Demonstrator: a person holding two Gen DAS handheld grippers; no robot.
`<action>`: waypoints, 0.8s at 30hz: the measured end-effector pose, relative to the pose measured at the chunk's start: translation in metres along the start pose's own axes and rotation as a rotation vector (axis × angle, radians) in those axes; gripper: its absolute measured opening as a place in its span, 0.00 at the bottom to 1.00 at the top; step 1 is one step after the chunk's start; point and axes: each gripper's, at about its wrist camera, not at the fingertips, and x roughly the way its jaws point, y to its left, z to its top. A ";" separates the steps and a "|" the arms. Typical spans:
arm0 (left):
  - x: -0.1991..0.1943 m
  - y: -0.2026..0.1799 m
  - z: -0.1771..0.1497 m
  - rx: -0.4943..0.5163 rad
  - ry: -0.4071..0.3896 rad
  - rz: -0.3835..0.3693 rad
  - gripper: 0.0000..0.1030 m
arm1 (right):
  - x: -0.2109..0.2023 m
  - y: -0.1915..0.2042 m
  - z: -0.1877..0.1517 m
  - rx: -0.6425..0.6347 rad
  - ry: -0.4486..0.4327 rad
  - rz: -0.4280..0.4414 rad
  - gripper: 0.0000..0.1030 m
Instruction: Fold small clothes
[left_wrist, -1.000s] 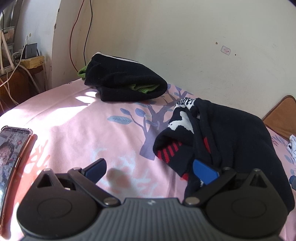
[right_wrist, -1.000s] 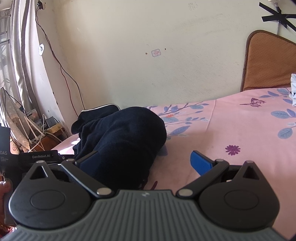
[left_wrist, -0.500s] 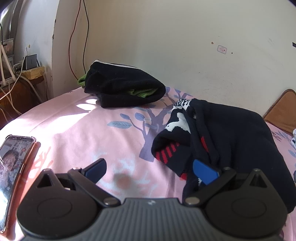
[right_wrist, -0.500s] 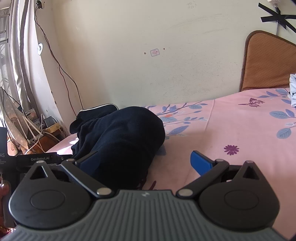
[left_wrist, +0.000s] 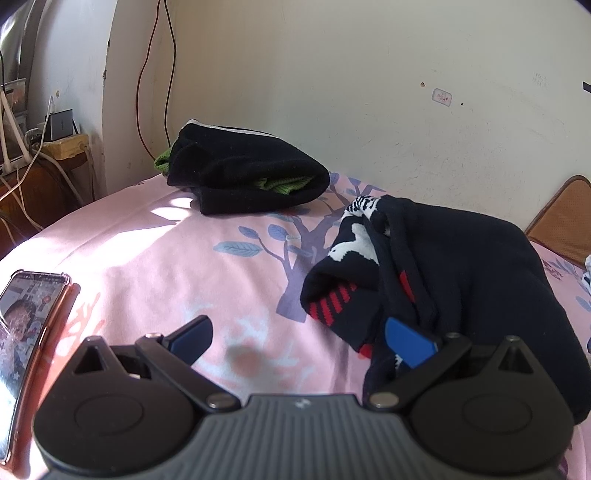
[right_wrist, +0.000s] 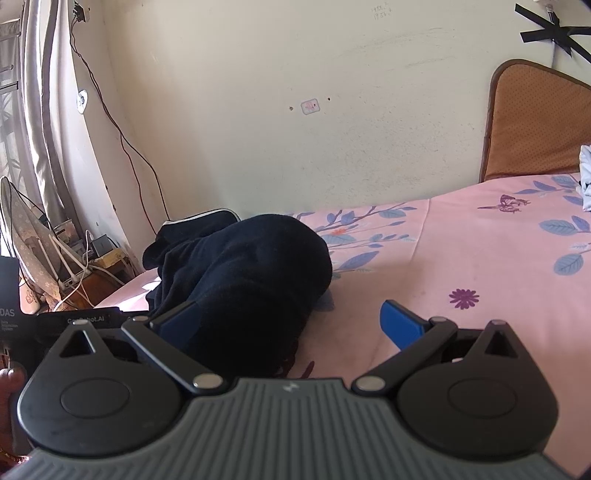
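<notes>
Knitwear handling: the dark patterned sweater (left_wrist: 461, 273), bunched on the pink bedsheet (left_wrist: 166, 266) near the folded black garment (left_wrist: 247, 177), looks soft and limp, best pinched at a hem; left gripper (left_wrist: 299, 334) and right gripper (right_wrist: 291, 321) gape wide, holding nothing.

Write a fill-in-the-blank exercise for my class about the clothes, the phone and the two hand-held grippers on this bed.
1. The bedsheet under the clothes is mostly ____ in colour.
2. Both the left hand-held gripper and the right hand-held gripper have their jaws ____.
3. The folded black garment by the wall shows a ____ lining.
4. The phone lies to the ____ of the left hand-held gripper.

Missing words: pink; open; green; left
</notes>
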 end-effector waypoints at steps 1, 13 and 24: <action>-0.001 0.001 0.000 -0.002 -0.002 -0.008 1.00 | 0.000 0.000 0.000 0.000 -0.001 0.001 1.00; 0.004 0.019 0.023 -0.052 0.064 -0.244 1.00 | 0.001 -0.008 0.005 0.063 -0.005 0.000 1.00; 0.047 0.005 0.023 -0.131 0.276 -0.530 1.00 | 0.055 -0.028 0.027 0.289 0.237 0.190 1.00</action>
